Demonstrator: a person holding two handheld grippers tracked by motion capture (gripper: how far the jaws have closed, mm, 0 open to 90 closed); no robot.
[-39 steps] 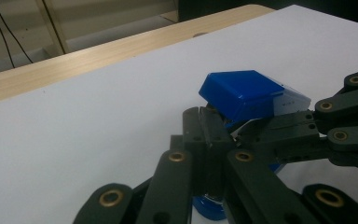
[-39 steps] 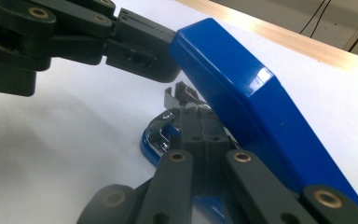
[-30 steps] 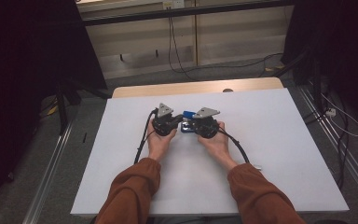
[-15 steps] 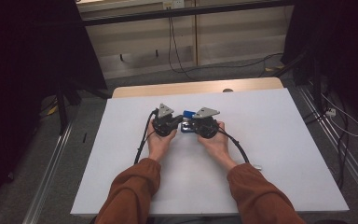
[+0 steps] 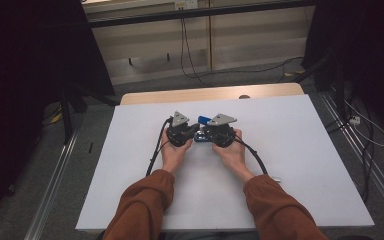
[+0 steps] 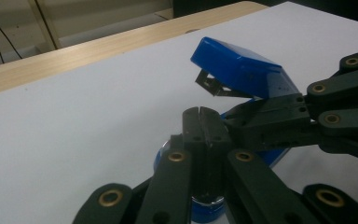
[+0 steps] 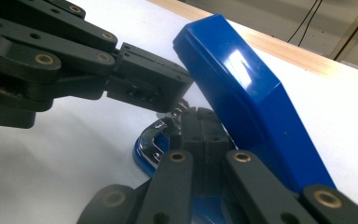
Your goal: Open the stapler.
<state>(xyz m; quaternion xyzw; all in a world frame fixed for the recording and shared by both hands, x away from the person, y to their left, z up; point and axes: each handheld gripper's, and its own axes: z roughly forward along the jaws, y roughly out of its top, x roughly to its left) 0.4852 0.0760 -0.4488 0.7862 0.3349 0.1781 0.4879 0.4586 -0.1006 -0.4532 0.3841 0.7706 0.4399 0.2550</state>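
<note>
— Both sets of fingers are pressed together, yes?
— Yes. The left gripper (image 6: pixel 199 116) is closed over the blue stapler (image 6: pixel 242 70) base, and the right gripper (image 7: pixel 200 119) is closed on the same stapler near its hinge.
— And the stapler itself?
— Its top is swung up, tilted open, between the hands mid-way across the white surface (image 5: pixel 300 150), base resting there.

No text, label, brand or number can be read on anything here.
</note>
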